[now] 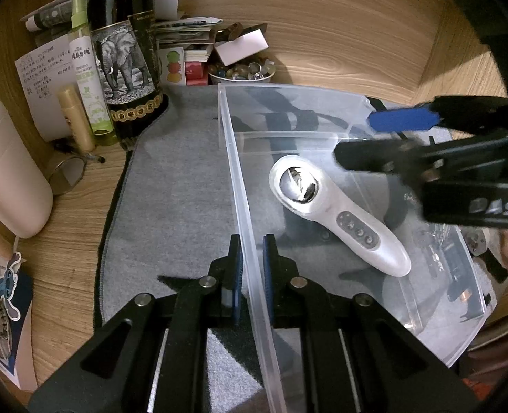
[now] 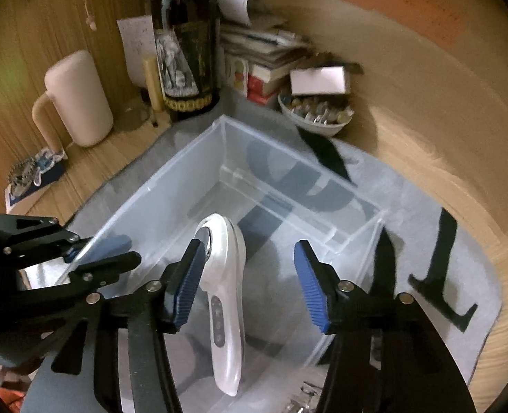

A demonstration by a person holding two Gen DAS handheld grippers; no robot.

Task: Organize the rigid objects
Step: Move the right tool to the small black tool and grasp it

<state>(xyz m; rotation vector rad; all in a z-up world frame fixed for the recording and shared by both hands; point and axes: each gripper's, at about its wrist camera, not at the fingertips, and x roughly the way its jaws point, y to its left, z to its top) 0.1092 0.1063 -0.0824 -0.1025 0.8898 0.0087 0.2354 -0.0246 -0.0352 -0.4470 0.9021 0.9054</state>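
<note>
A clear plastic bin [image 1: 240, 186] stands on a grey mat; it also shows in the right wrist view [image 2: 171, 172]. A white handheld device [image 1: 340, 213] with a round metal head and a button panel lies inside it, also in the right wrist view [image 2: 224, 296]. My left gripper [image 1: 252, 272] is shut on the bin's left wall, one pad on each side. My right gripper [image 2: 247, 282] is open and empty above the device inside the bin; it shows in the left wrist view [image 1: 405, 130] at the right.
A dark bottle with an elephant label [image 1: 124, 55], a green spray bottle [image 1: 88, 69], a pink jug [image 2: 78, 99], stacked books [image 2: 264, 65] and a bowl of stones [image 2: 315, 113] crowd the back. A black item [image 2: 439, 272] lies on the mat [image 1: 171, 189], right of the bin.
</note>
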